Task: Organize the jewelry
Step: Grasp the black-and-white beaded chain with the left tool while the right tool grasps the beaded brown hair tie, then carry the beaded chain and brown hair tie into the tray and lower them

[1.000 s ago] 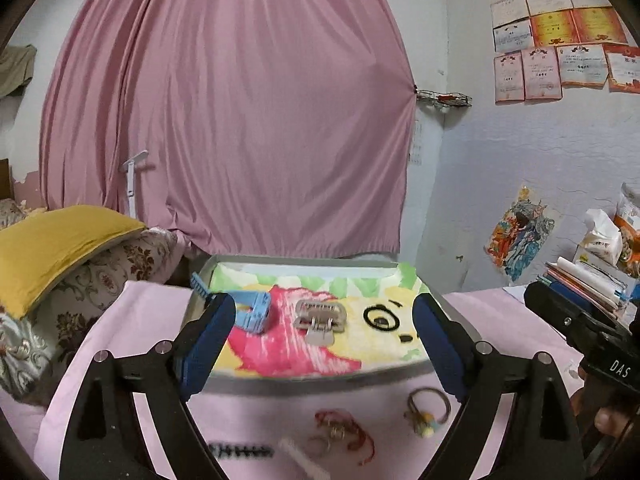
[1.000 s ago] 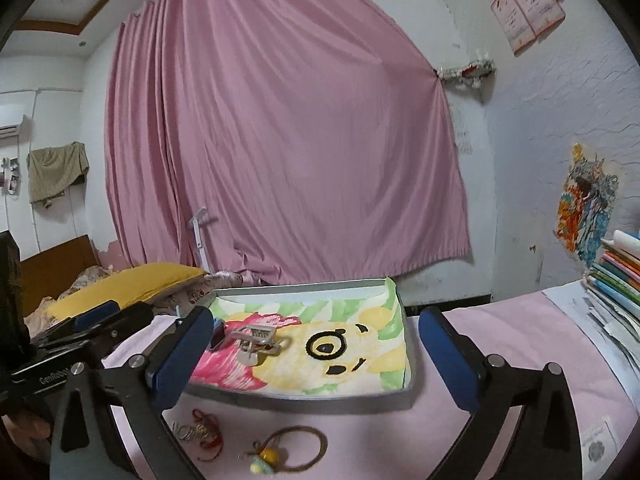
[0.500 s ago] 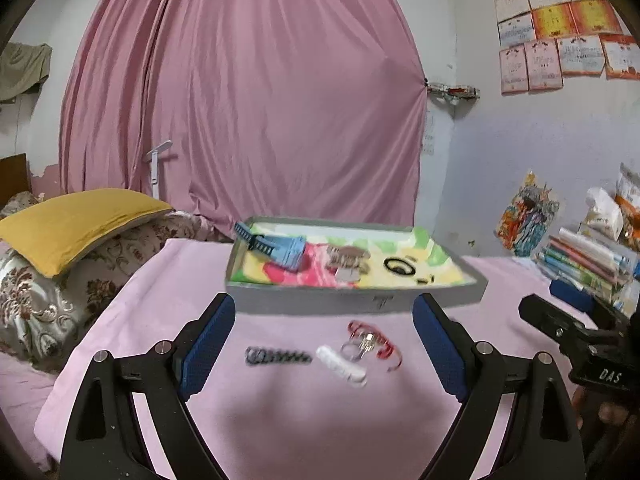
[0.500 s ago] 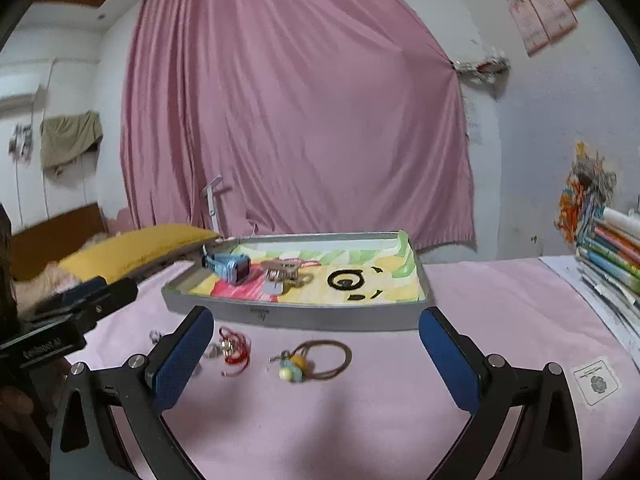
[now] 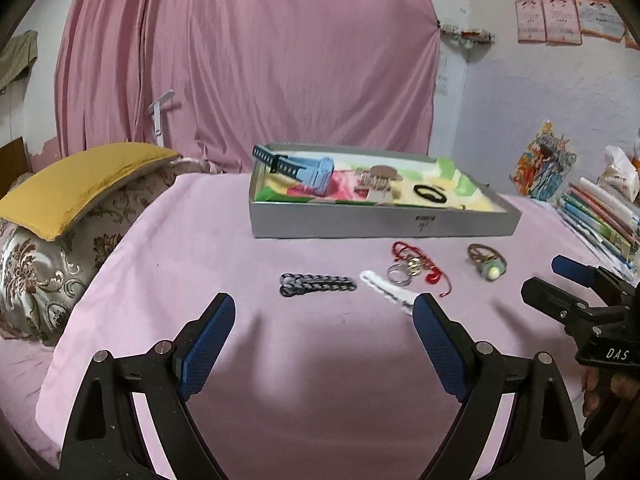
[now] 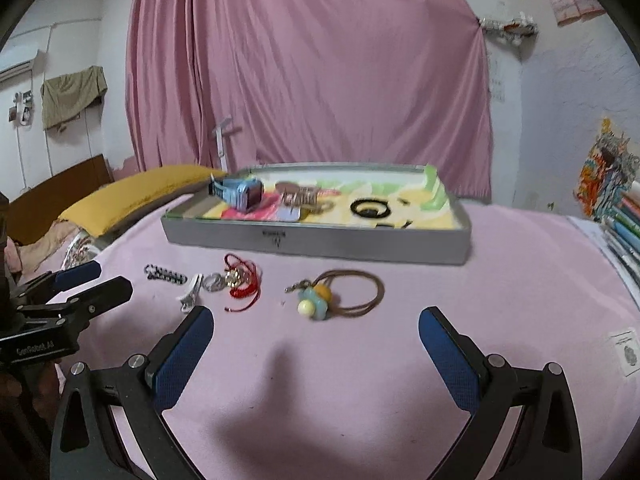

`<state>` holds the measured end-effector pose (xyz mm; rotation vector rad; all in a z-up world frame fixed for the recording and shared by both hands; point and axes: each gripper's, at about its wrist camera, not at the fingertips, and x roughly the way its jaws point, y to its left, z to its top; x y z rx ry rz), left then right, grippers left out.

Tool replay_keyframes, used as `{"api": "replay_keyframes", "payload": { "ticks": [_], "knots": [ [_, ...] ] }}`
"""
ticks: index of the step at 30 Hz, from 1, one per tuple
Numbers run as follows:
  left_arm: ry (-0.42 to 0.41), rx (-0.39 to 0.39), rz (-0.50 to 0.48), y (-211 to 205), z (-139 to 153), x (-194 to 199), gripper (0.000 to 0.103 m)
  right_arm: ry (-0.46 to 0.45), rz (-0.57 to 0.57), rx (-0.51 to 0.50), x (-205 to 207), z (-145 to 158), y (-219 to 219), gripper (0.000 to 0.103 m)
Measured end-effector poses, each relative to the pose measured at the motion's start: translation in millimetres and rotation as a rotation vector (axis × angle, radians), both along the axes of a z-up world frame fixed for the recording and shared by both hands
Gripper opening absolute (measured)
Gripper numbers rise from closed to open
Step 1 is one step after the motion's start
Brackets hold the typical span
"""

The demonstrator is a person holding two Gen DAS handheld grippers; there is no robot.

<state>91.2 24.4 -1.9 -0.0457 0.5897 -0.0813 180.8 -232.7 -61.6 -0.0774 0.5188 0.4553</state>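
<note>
A grey tray [image 5: 384, 222] [image 6: 316, 242] on the pink table holds a blue watch [image 5: 308, 170] [image 6: 240, 194], a brown clip [image 5: 378, 178] and a black ring [image 5: 430, 193] [image 6: 370, 208]. In front of it lie a black braided band [image 5: 316, 283] [image 6: 165, 273], a white clip [image 5: 386, 292], a red cord with rings [image 5: 416, 266] [image 6: 240, 282] and a brown hair tie with beads [image 5: 486, 262] [image 6: 340, 292]. My left gripper [image 5: 324, 344] is open and empty, short of the band. My right gripper [image 6: 316, 344] is open and empty, short of the hair tie.
Yellow and floral pillows [image 5: 68, 200] lie at the left. Stacked books [image 5: 600, 216] stand at the right table edge. A pink curtain [image 5: 248, 60] hangs behind the tray. A paper tag [image 6: 626, 354] lies at the right.
Both grippers have pulled back from the tray and tilted down. The loose pieces on the cloth now lie further ahead of the fingers. Both stay open.
</note>
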Motion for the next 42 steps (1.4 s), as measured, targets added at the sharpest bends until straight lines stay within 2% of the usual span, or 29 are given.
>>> {"api": "replay_keyframes", "payload": {
  "ticks": [4,9,12,15,18,24,30,36,38,42],
  "knots": [
    [0.042,-0.002,-0.003,5,-1,11,0.087,0.071,0.008,-0.018,11,-3,6,0.086],
    [0.12,-0.05,-0.023,15,-1,31,0.086,0.127,0.016,-0.044,23,0,14,0.076],
    [0.159,-0.053,-0.025,17,-1,42,0.086,0.153,0.022,-0.059,31,2,18,0.074],
    [0.205,-0.05,-0.032,20,-2,53,0.086,0.186,0.023,-0.069,42,2,21,0.067],
    [0.251,-0.09,-0.059,26,-3,62,0.086,0.218,0.021,-0.07,51,1,22,0.063],
    [0.267,-0.027,-0.098,30,0,78,0.085,0.248,0.021,-0.074,62,-1,21,0.053],
    [0.272,0.021,-0.154,28,-3,84,0.07,0.261,0.037,-0.091,66,-3,24,0.043],
    [0.263,0.049,-0.237,18,-4,81,0.048,0.254,0.068,-0.106,62,-3,29,0.032],
    [0.271,0.045,-0.262,16,-4,80,0.034,0.256,0.076,-0.1,61,-4,28,0.032],
    [0.291,0.063,-0.301,7,-3,79,0.026,0.262,0.089,-0.087,60,-3,28,0.029]
  ]
}}
